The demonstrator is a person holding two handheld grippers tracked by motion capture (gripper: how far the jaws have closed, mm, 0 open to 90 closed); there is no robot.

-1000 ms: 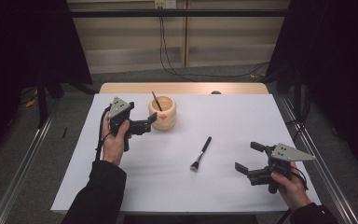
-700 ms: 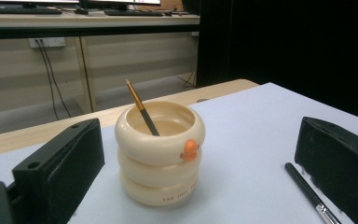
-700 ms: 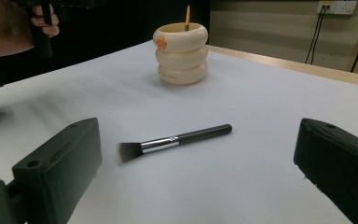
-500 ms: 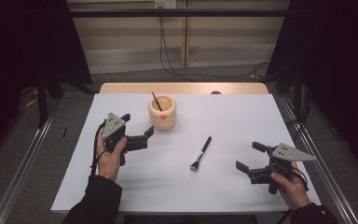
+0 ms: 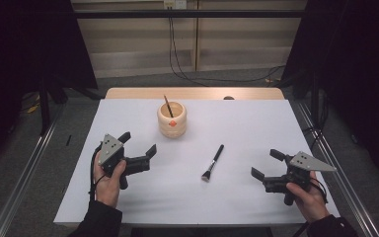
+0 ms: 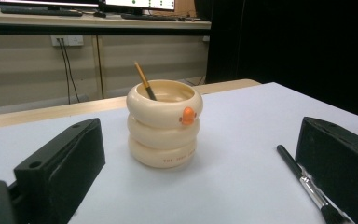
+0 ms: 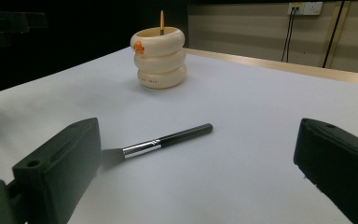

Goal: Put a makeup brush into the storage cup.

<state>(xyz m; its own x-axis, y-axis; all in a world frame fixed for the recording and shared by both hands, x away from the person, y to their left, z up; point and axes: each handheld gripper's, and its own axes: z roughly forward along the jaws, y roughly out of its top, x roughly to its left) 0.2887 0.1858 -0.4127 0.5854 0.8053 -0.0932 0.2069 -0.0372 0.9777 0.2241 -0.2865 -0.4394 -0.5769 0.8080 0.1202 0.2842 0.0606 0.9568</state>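
- Left hand-held gripper (image 5: pixel 138 148): released, nothing between its jaws; I see it at lower left of the high view. It has pulled back from beside the holder towards the bottom edge since a second ago, and the jaws face the holder from well apart.
- Right hand-held gripper (image 5: pixel 265 165): released and empty, lower right of the high view, in much the same place as a second ago, pointing at the loose brush.
- Cream ringed holder (image 5: pixel 171 120): upright at upper centre of the high view, with a small orange knob on its side; centre frame in the left gripper view.
- Thin brush handle (image 5: pixel 168 105): standing tilted inside the holder, leaning on its rim.
- Black makeup brush (image 5: pixel 213 162): lying flat on the white bench (image 5: pixel 256 123), just right of centre, bristles towards the bottom edge, between the two grippers and untouched.
- Reading: with the left withdrawn, I judge the loose brush is next, and the right gripper is the better placed to lift it to the holder.
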